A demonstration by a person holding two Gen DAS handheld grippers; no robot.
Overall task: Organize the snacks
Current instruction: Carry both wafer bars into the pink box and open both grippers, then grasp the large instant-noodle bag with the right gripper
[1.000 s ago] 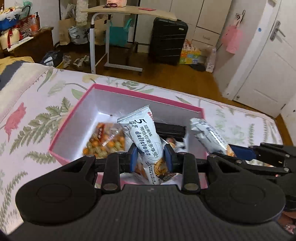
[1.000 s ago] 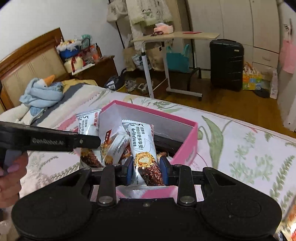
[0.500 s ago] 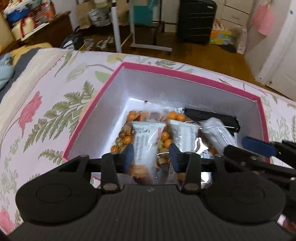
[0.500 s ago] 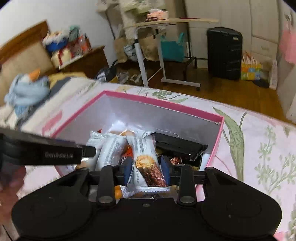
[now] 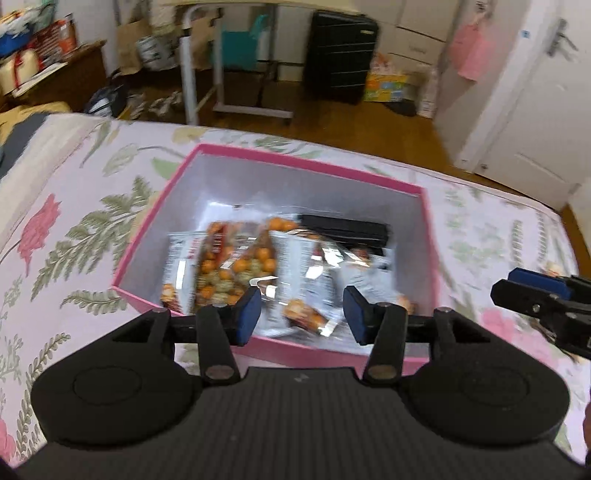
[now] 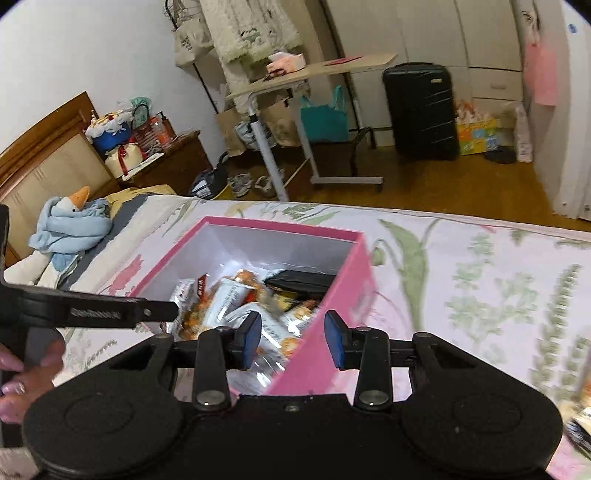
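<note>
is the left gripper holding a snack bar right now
No, the left gripper stands open with nothing pinched; the snack bars lie loose in the pink box.

1. The snack packs (image 5: 295, 273) in the pink box (image 5: 310, 162) are blurry, so their words can't be read.
2. The hand (image 6: 22, 373) is cut off by the edge.

We see a wooden floor (image 6: 461, 177), white wardrobes (image 6: 436, 33), a black suitcase (image 6: 421, 110), a rolling overbed table (image 6: 314, 70) and a wooden headboard (image 6: 44, 147).
</note>
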